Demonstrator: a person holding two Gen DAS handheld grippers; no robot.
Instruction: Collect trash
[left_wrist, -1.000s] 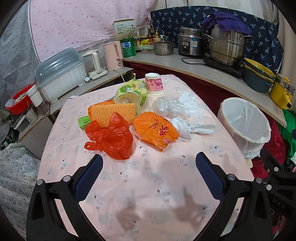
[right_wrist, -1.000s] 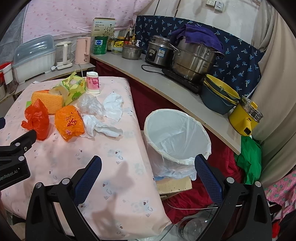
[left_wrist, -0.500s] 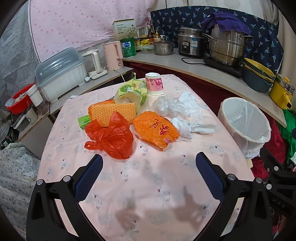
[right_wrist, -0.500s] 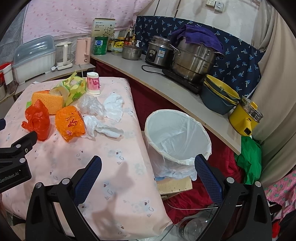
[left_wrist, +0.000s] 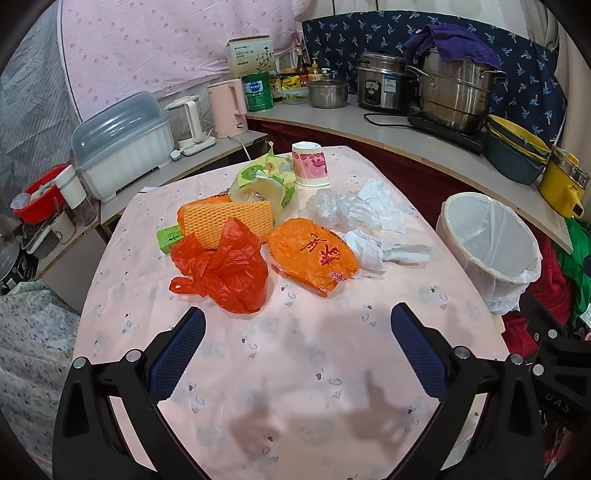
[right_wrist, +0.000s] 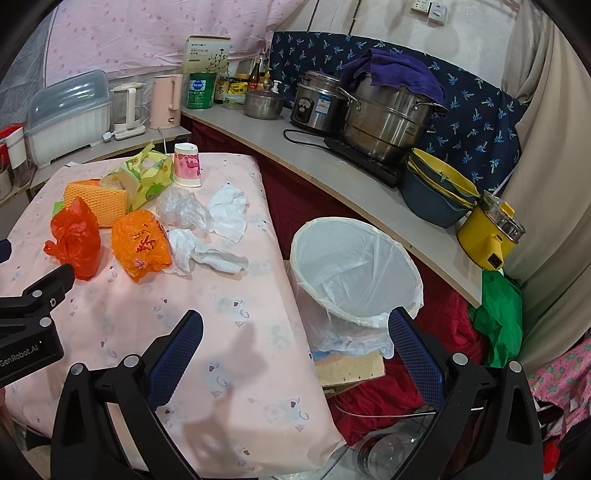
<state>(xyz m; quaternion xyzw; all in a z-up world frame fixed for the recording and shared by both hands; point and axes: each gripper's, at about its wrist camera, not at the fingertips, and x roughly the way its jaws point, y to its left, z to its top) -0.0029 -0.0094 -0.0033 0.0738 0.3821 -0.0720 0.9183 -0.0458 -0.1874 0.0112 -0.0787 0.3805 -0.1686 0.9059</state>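
Pink-clothed table (left_wrist: 295, 369) stands beside lined bin (left_wrist: 487, 236).

A cramped home kitchen corner, draped in fabric.

A curved counter (right_wrist: 332, 162) along the far side carries a rice cooker (right_wrist: 319, 103), a large steel steamer pot (right_wrist: 388, 118) on an induction plate, stacked bowls (right_wrist: 436, 195), sauce bottles (left_wrist: 306, 70) and a pink kettle (left_wrist: 227, 107). On the left stands a covered dish rack (left_wrist: 122, 147). Pink patterned cloth (left_wrist: 166, 48) lines the walls, and a lined waste bin (right_wrist: 354, 269) stands right of the cloth-covered tabletop (right_wrist: 184, 314).
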